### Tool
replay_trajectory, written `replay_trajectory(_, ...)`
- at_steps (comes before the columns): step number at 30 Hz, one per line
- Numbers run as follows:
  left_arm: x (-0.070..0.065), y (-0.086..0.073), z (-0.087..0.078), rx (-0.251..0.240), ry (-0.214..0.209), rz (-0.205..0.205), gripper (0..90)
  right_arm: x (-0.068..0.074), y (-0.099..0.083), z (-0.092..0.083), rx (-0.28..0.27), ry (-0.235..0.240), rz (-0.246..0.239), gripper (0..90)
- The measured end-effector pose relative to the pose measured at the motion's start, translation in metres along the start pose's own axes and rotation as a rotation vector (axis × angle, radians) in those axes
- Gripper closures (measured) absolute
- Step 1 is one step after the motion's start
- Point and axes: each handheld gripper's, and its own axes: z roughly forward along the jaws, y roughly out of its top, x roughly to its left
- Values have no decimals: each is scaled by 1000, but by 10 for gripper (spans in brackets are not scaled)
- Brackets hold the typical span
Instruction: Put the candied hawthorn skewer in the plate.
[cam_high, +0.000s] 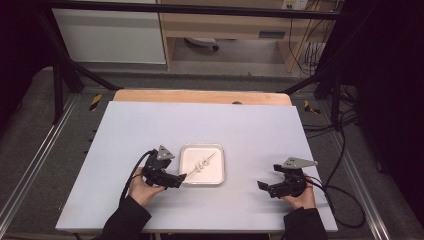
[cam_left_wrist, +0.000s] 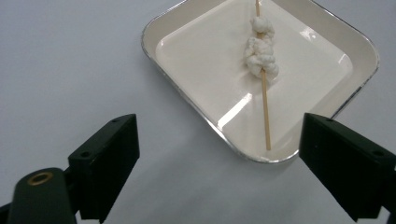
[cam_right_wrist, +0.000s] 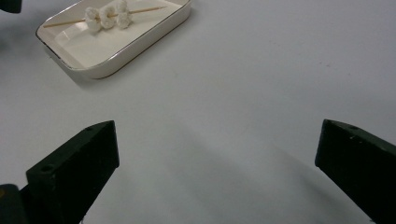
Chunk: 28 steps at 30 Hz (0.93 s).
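Observation:
A white square tray (cam_high: 218, 177) (cam_left_wrist: 187, 100) (cam_right_wrist: 154, 35) sits in the middle of the white table. In it lies a thin wooden skewer (cam_high: 211, 158) (cam_left_wrist: 266, 112) (cam_right_wrist: 65, 21) threaded with white lumps (cam_high: 202, 165) (cam_left_wrist: 259, 51) (cam_right_wrist: 108, 17). My left gripper (cam_high: 181, 178) (cam_left_wrist: 219, 163) sits at the tray's near left corner, open, its jaws wide apart just short of the rim with nothing between them. My right gripper (cam_high: 262, 186) (cam_right_wrist: 215, 163) rests to the right of the tray over bare table, open and empty.
The white board (cam_high: 150, 130) lies on a wooden table whose far edge (cam_high: 200, 96) shows behind it. Black frame bars (cam_high: 65, 75) rise at the far corners. Cables (cam_high: 345, 195) trail off the right side.

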Motion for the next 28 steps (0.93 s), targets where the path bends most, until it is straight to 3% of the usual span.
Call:
replay_trajectory(4,9,-12,-11,-18,-6,4,98,0,0,-1,3,-3,5,2)
replay_trajectory(14,37,-54,-36,-79,9,-50,90,-1,-2,-2,7,-5,9,2)
replay_trajectory(17,45,-67,-40,-85,29,-62,90,-1,-3,-2,14,-5,8,2)
replay_trajectory(21,54,-83,-41,-92,21,-87,91,-1,-2,-3,11,0,5,2)
replay_trajectory(28,60,-90,-41,-99,11,-100,92,-2,-4,-6,-2,2,18,2)
